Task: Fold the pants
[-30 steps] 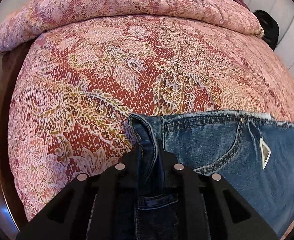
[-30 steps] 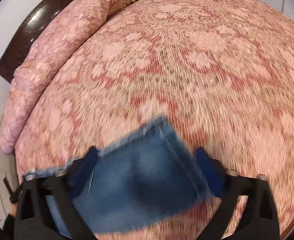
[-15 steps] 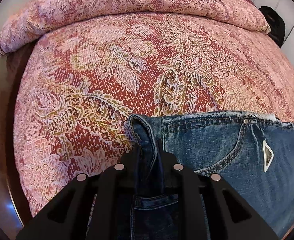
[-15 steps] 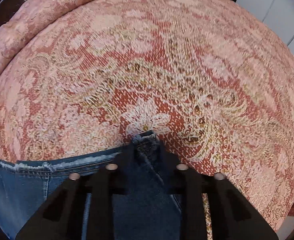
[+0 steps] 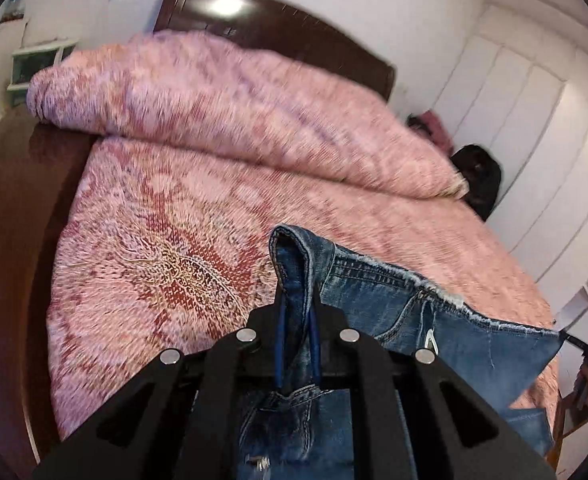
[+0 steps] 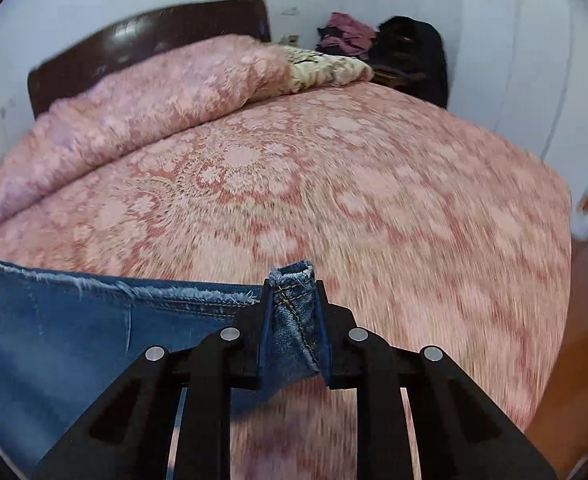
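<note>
The left tool [image 5: 297, 312] is clamped on a bunched corner of the blue jeans [image 5: 394, 312], with the denim folded over and pinched between its two fingers. The right tool [image 6: 293, 304] is likewise clenched on the opposite corner of the jeans [image 6: 74, 336], a hemmed and stitched edge poking up above its fingers. Between the two grips the frayed waistband [image 6: 166, 292] stretches in a nearly straight line, and the jeans hang from it above the bed rather than lying flat. In the left wrist view a small triangular metal tag [image 5: 430, 338] shows on the denim near a curved pocket seam, and the far end of the waistband runs toward the other tool at the right edge.

The bed is covered by a pink and red patterned bedspread [image 6: 374, 184]. A rolled pink duvet [image 5: 214, 112] lies across the head end, in front of a dark wooden headboard [image 5: 278, 24]. A black bag [image 6: 410, 56] sits beside the bed near white wardrobe doors [image 5: 534, 128].
</note>
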{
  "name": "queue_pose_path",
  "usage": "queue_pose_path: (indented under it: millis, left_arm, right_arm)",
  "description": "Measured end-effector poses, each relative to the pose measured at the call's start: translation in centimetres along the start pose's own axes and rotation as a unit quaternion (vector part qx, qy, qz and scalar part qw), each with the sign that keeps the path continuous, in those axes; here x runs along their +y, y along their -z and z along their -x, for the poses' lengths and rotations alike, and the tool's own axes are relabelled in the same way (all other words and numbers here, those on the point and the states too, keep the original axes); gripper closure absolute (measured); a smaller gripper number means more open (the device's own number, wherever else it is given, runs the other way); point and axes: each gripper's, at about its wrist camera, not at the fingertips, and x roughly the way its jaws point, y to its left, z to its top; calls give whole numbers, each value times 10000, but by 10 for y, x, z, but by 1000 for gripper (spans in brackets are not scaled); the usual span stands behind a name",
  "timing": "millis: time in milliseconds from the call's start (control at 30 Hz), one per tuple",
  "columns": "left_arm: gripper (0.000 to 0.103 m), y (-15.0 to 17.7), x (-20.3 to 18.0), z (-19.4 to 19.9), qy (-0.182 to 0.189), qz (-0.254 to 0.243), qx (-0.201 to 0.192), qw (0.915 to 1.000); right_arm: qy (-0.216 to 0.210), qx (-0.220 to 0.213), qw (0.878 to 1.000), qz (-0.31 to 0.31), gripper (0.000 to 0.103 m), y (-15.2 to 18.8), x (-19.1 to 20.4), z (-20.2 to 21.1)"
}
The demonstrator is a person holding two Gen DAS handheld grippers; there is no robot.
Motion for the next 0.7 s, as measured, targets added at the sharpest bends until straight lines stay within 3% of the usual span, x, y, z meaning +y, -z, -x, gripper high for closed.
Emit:
queue_pose_path:
  millis: [200, 267, 367, 400, 433, 500, 567, 667, 700]
  left_arm:
    - [94, 51, 9, 72, 229, 184, -124, 9995]
    - [92, 76, 22, 89, 286, 487, -26, 9984]
    - [74, 111, 41, 113, -73, 811, 130, 9966]
    - [55, 122, 48, 118, -300, 973, 228, 9945]
    - [41, 135, 61, 128, -669, 1231, 351, 9895]
    - [39, 149, 72, 139, -1082, 1470, 497, 9819]
    - [39, 165, 82, 159, -1569, 1833, 509, 9691]
    - [27, 184, 90, 190, -1707, 2603, 242, 9500]
    - [27, 193, 88, 200, -1516, 2911, 87, 9446]
  right_arm:
    - [-175, 189, 9987, -435, 85, 95, -24, 52]
    - [-231, 356, 9971, -624, 85, 124, -31, 60]
    - [-256, 893, 9901, -1054, 82, 165, -45, 53]
    - [-200, 985, 9876, -1205, 74, 176, -49, 54]
    - [-167, 1084, 9842, -1391, 70, 185, -54, 55]
    - [-358, 1065, 9755, -1890, 70, 199, -60, 65]
    - [-561, 997, 9675, -2257, 70, 207, -60, 79]
    - [-1048, 975, 9489, -2813, 63, 219, -54, 92]
    - [-1230, 921, 9426, -2964, 62, 223, -50, 96]
